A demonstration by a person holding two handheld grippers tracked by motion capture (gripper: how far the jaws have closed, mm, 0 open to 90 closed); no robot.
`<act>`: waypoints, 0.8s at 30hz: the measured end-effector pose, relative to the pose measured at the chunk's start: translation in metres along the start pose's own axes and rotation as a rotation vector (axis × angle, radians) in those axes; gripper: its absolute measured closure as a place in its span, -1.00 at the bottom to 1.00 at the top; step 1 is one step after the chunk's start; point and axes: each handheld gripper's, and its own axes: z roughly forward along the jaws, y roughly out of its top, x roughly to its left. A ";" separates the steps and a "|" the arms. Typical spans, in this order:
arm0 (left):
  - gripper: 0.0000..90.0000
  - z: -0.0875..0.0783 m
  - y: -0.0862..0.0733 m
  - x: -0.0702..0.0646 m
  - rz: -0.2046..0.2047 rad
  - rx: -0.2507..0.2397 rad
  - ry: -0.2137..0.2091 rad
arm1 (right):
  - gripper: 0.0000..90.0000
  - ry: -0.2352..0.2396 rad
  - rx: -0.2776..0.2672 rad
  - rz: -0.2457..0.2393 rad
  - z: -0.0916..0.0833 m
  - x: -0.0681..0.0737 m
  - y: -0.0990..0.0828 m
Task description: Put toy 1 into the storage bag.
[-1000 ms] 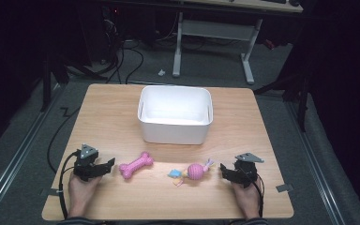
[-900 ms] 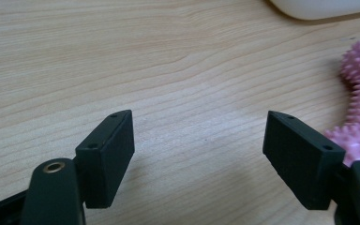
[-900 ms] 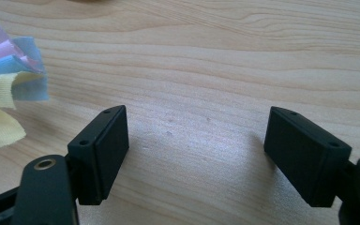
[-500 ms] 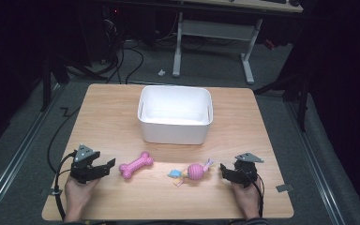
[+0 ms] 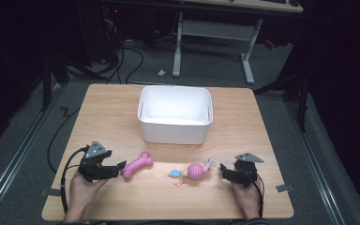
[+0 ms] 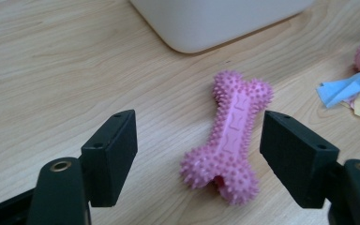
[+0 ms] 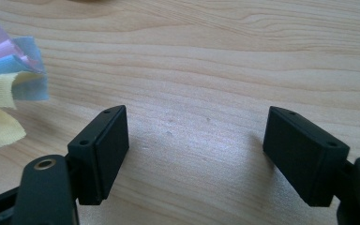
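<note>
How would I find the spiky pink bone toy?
Start at the white plastic tub on the wooden table. Nearer the person, the spiky pink rubber bone lies before the left gripper. Unlike the pink ball with cloth tails, it is long and knobbly.

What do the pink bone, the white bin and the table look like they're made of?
The pink bone looks like soft rubber or vinyl, matte, covered in small moulded spikes. The white bin seems to be smooth plastic with rounded corners and a faint sheen. The table shows light wood grain, though whether solid wood or laminate cannot be told.
</note>
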 end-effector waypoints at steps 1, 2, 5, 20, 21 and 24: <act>-0.37 0.001 0.002 -0.001 0.008 0.007 -0.002 | -0.50 0.000 0.000 -0.001 0.000 0.000 0.000; -0.37 0.002 0.005 -0.003 0.019 0.014 0.000 | -0.49 0.000 0.001 -0.001 0.000 0.000 0.000; -0.36 0.007 0.013 -0.008 0.044 0.054 -0.009 | -0.49 0.001 0.001 -0.001 0.000 0.000 0.000; -0.37 0.040 0.046 -0.024 0.148 0.228 -0.023 | -0.49 0.007 0.000 -0.006 0.000 0.000 0.000; -0.36 0.040 0.046 -0.024 0.148 0.228 -0.023 | -0.49 0.007 0.000 -0.006 0.000 0.000 0.000; -0.35 0.049 0.048 -0.026 0.169 0.260 -0.025 | -0.49 0.007 0.001 -0.005 0.000 0.000 0.000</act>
